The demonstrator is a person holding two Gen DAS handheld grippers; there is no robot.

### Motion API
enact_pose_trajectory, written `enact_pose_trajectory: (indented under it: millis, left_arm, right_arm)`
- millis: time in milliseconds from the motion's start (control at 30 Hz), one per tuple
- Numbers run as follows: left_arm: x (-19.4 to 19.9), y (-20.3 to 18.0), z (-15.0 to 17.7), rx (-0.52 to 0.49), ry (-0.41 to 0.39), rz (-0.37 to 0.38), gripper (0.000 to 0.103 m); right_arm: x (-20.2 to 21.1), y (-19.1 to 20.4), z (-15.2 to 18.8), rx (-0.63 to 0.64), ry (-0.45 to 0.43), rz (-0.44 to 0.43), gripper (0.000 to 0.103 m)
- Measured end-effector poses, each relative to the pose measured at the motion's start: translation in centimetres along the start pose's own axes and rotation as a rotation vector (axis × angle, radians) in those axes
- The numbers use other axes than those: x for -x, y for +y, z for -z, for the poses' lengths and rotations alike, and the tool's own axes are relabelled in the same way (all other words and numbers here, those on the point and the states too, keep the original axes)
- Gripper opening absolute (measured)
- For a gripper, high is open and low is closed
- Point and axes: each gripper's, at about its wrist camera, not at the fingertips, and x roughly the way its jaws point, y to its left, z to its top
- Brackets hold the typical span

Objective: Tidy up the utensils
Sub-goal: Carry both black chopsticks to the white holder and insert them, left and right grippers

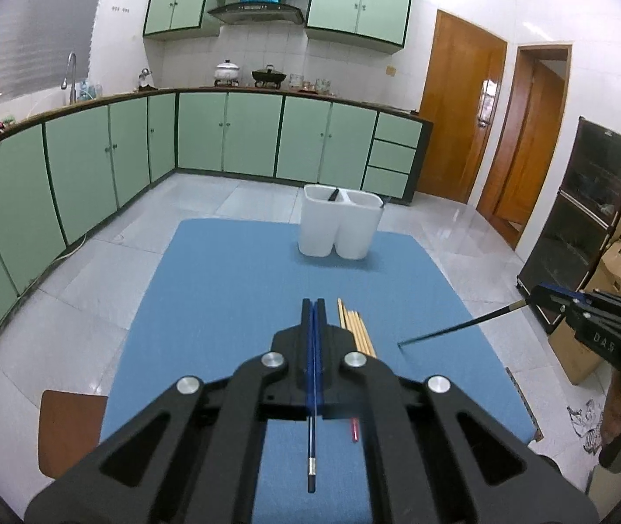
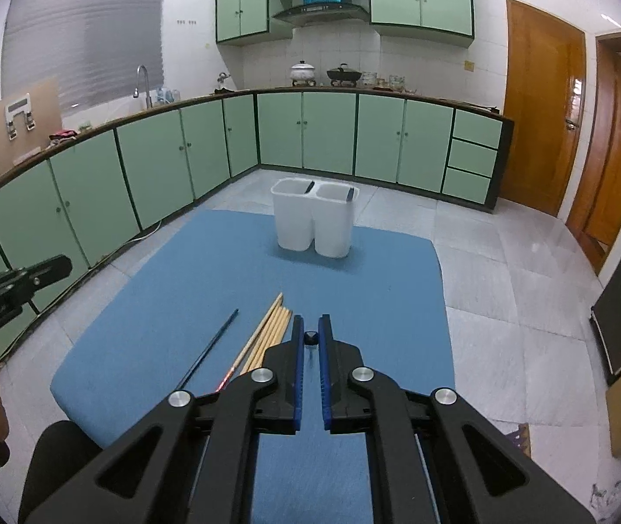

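Note:
A white two-compartment holder (image 1: 340, 227) stands at the far end of the blue mat (image 1: 231, 288), with a dark utensil end showing in each compartment; it also shows in the right wrist view (image 2: 313, 223). Several wooden chopsticks (image 1: 356, 327) lie mid-mat, also seen in the right wrist view (image 2: 268, 332). My left gripper (image 1: 314, 305) is shut and empty above a dark chopstick (image 1: 311, 454) lying on the mat. My right gripper (image 2: 310, 327) is shut on a dark chopstick (image 2: 310, 338), seen end-on; in the left wrist view this chopstick (image 1: 459, 327) slants down with its tip near the mat.
A red-tipped stick (image 2: 227, 380) lies beside the wooden ones, and another dark chopstick (image 2: 214, 349) lies left of them. Green kitchen cabinets (image 2: 170, 157) run along the left and back. A brown stool (image 1: 72, 430) stands at the mat's left, a black cabinet (image 1: 590, 227) at the right.

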Motion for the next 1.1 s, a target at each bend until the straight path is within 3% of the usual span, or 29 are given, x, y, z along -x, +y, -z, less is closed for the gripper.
enact_pose_trajectory:
  millis: [100,167,233,300,533,667,733,767,967,1100]
  left_arm:
    - [-0.5,0.4,1.7,0.011,0.041,0.007,0.000]
    - [-1.4,0.5,4.7,0.015,0.092,0.016,0.003]
    - [-2.6,0.4,7.7,0.010,0.154,0.014,0.025]
    - [-3.8,0.5,10.7,0.008,0.208,0.015,0.037]
    - [-8.1,0.6,16.5,-0.028,0.379,-0.011,0.037]
    - [-8.4,0.7,16.5,-0.041,0.369,-0.011,0.035]
    - [-8.6,0.7,16.4,-0.037,0.375,-0.006,0.009]
    - [-8.6,1.0,16.3,-0.018,0.380,0.006,0.006]
    - [-7.3,1.0,14.2,0.028,0.354,0.010,0.006]
    - [-5.1,1.1,10.6,0.047,0.285,0.024,0.006]
  right_arm:
    - [0.1,0.2,0.1,0.006,-0.001,0.001,0.006]
    - [0.1,0.1,0.6,-0.001,-0.003,-0.002,0.006]
    - [0.1,0.1,1.0,-0.006,-0.004,-0.005,0.006]
    - [0.2,0.2,1.3,-0.009,-0.003,-0.008,0.006]
    - [0.1,-0.3,1.0,-0.018,-0.001,-0.009,0.006]
    - [0.1,-0.3,1.0,-0.021,-0.002,-0.012,0.006]
    - [-0.1,-0.4,0.9,-0.024,-0.003,-0.012,0.006]
    - [0.0,-0.5,1.0,-0.025,-0.004,-0.011,0.006]
    - [-0.1,-0.8,1.0,-0.028,-0.006,-0.011,0.006]
    - [-0.1,-0.8,1.0,-0.027,-0.006,-0.009,0.006]
